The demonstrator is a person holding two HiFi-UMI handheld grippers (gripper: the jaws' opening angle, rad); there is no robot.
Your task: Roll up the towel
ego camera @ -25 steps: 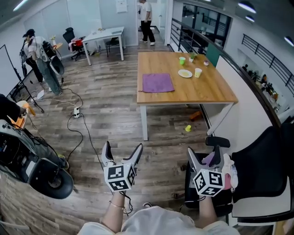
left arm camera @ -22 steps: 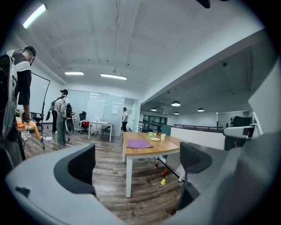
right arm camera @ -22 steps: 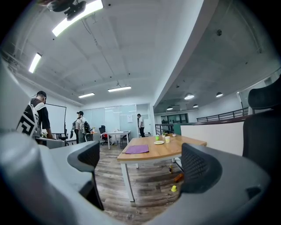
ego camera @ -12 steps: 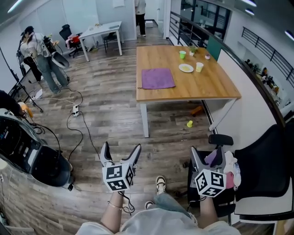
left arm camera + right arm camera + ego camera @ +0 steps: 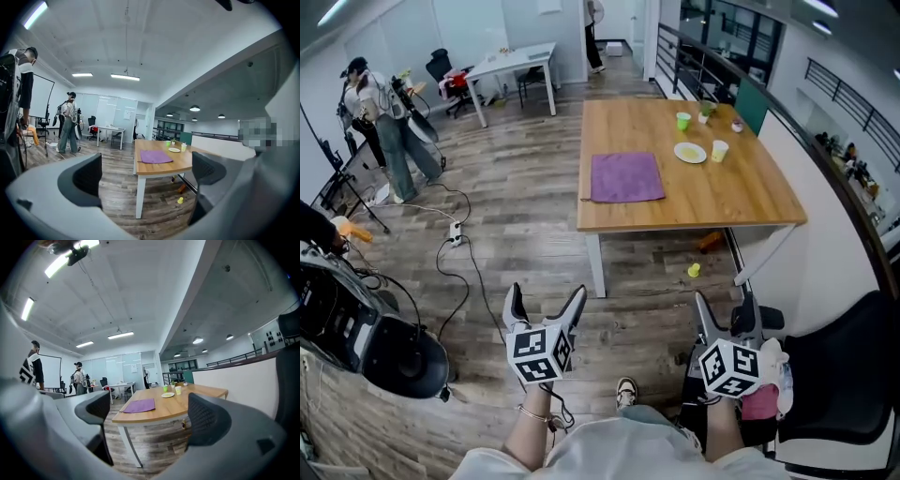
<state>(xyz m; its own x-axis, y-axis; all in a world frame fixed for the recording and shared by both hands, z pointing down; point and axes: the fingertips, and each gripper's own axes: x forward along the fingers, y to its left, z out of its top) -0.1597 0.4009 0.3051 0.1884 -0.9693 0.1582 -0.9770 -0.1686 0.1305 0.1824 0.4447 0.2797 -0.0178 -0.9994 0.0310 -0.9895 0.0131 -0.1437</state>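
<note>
at the near edge: left gripper and right gripper, side by side above the floor, both aimed toward the table
left gripper: jaws spread wide, nothing between them
right gripper: jaws wide apart, just been closing a little, nothing between them
underfoot: one shoe on the wood boards
right of the right gripper: black chair close by, a pink cloth on its seat
left side: dark machine; a cable runs across the boards from near the left gripper up to a power strip
between grippers and table: floor boards, then a small yellow thing and an orange thing lying by the table's legs
table: wooden top, white legs, well ahead of both grippers
towel: purple, flat and unrolled on the table's left half, close to its near edge, well apart from both grippers
beyond the towel: plate with a pale cup just beside it, green cup farther back
far left: a person standing among equipment
far back: white desk with an office chair near it, another person past the desk
</note>
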